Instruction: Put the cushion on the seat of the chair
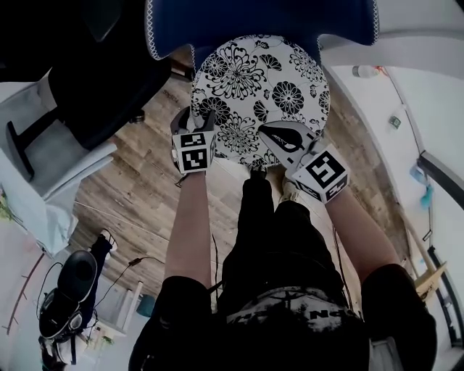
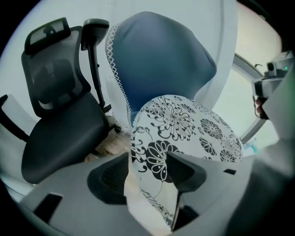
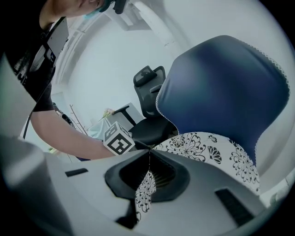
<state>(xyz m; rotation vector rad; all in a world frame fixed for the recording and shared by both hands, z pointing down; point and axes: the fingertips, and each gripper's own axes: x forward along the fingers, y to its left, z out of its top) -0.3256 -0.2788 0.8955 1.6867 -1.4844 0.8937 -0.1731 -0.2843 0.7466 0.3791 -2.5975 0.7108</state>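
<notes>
The round white cushion with black flowers lies against the blue chair, below its backrest. My left gripper is at the cushion's near left edge. In the left gripper view the cushion has its edge between the left gripper's widely parted jaws, and the pads do not press on it. My right gripper is at the near right edge. In the right gripper view it is shut on a fold of the cushion, in front of the blue backrest.
A black office chair stands close to the left of the blue chair, over a wooden floor. A white surface with a small bottle runs along the right. My legs in black trousers are just before the chair.
</notes>
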